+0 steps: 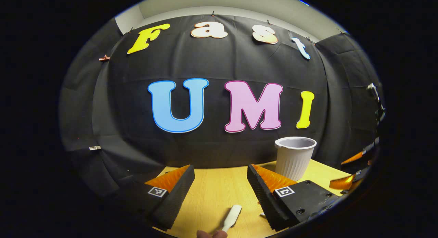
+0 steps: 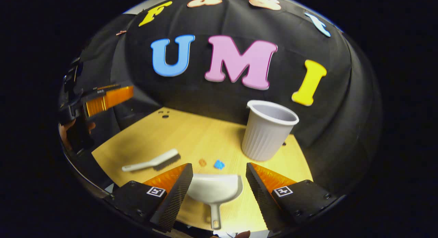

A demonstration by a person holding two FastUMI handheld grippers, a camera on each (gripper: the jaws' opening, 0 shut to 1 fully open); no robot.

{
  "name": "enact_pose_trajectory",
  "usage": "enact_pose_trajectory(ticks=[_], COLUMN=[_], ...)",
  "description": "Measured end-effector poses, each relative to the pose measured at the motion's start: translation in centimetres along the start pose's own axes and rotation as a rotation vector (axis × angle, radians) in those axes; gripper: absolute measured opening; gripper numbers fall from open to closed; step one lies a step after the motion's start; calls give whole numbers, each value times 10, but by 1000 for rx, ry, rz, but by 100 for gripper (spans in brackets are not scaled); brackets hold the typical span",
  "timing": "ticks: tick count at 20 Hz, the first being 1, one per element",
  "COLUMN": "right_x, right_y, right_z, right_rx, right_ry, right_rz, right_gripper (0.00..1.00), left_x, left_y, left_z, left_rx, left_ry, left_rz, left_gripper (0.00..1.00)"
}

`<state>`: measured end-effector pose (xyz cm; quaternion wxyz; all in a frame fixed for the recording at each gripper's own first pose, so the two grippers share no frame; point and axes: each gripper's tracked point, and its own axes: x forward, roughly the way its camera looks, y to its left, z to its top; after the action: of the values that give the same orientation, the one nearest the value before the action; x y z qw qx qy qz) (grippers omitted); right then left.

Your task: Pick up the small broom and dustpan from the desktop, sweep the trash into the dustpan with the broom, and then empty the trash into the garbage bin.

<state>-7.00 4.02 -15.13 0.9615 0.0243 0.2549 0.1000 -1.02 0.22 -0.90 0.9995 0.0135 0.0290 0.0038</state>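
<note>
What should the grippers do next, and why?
Probably lower the right gripper and close its open fingers on the dustpan handle, which lies between them on the table. The broom and two trash bits lie untouched.

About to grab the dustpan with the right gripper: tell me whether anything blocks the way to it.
Nothing visible does. In the right gripper view the dustpan lies on the desktop between the open right gripper fingers. The trash bits and the bin lie beyond it.
</note>
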Motion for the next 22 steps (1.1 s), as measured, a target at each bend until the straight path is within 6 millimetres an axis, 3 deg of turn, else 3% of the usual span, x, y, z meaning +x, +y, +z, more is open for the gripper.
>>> enact_pose_trajectory(ticks=[7, 12, 17, 22], right_x=[27, 63, 88, 102], right_y=[-1, -1, 2, 8], right_z=[-126, -189, -216, -221], right_rx=[3, 50, 74, 101], right_ry=[322, 489, 594, 625], right_rz=[17, 23, 26, 45], right_gripper=[96, 94, 90, 80], left_x=[-4, -5, -10, -18], left_y=[6, 10, 9, 12], left_z=[-1, 0, -7, -14], left_rx=[22, 38, 32, 35], left_ry=[36, 53, 70, 89], left_rz=[26, 57, 87, 111], left_gripper=[99, 99, 99, 99])
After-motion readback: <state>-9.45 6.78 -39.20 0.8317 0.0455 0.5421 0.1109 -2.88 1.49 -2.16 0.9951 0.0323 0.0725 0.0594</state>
